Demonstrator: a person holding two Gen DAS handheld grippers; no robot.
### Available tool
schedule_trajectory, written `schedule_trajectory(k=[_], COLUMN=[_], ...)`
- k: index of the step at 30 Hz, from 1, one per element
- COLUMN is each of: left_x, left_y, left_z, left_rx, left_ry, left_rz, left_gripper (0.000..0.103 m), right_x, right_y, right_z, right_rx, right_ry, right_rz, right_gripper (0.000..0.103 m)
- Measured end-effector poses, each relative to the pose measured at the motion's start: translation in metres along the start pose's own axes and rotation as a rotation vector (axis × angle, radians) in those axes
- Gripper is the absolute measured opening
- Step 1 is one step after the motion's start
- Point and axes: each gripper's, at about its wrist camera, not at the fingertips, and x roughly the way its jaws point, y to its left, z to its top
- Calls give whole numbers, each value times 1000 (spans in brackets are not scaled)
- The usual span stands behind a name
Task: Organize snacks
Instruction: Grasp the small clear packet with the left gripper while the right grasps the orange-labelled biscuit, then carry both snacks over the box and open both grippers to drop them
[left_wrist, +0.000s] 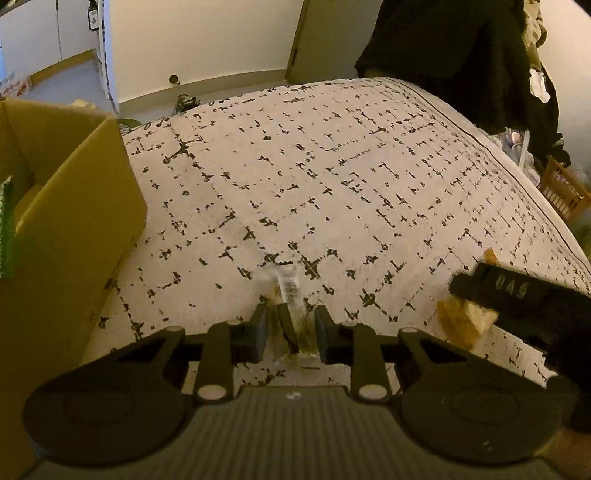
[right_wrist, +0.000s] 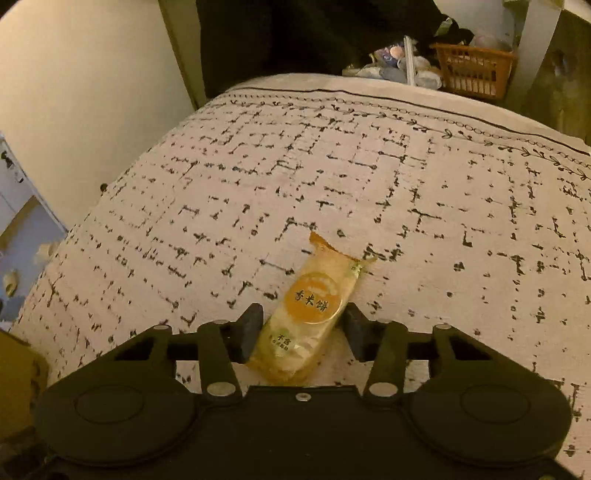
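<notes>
A small clear-wrapped snack (left_wrist: 288, 285) with a dark piece inside lies on the patterned cover (left_wrist: 332, 177). My left gripper (left_wrist: 291, 313) is tilted down over it, and both pads press on the wrapper's sides. A yellow rice-cracker packet (right_wrist: 325, 266) with an orange round label lies on the same cover (right_wrist: 369, 177). My right gripper (right_wrist: 303, 311) is shut on it, one finger against each long edge. In the left wrist view that right gripper (left_wrist: 491, 291) shows at the right with the yellow packet (left_wrist: 461, 321) under it.
An open cardboard box (left_wrist: 81, 184) stands at the left edge of the cover, with something green (left_wrist: 5, 221) inside. An orange basket (right_wrist: 472, 70) and loose clutter sit beyond the far right corner. Dark clothing (left_wrist: 461, 55) hangs past the far end.
</notes>
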Motion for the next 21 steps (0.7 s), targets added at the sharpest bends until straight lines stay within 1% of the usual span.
schedule_trajectory(k=[1,4,6,8,11,13,16,21], left_x=[0,-6,-12,-18,-29,-39,-57,-89], left_y=[1,4,5,6,8,10,13,19], left_z=[0,0,-1,-2,0,3,10,20], left_rx=[2,-1,10,14,9,6,1,8], left_ry=[2,0,-10,-12,-25,-41,-60,-119], left_rz=[5,10,0,-6,-9,-17,-47,-54], left_gripper=[18,18,18,17,17,17,17,17], right_x=[-2,-8,-13,-20,-39,-51,-68,-97], right_y=[-2,-7,-11,-18,-33,-36,-31,-13], right_z=[0,-1,-3,-3,2,3,4,3], right_rx=[1,1,17,72,182,225,222,167], right_ry=[7,11,14,12,-22,-38,-68,-115], right_rz=[-2,-15,0,54,122,176,214,242], right_gripper=[44,42,41,40,40,40,40,40])
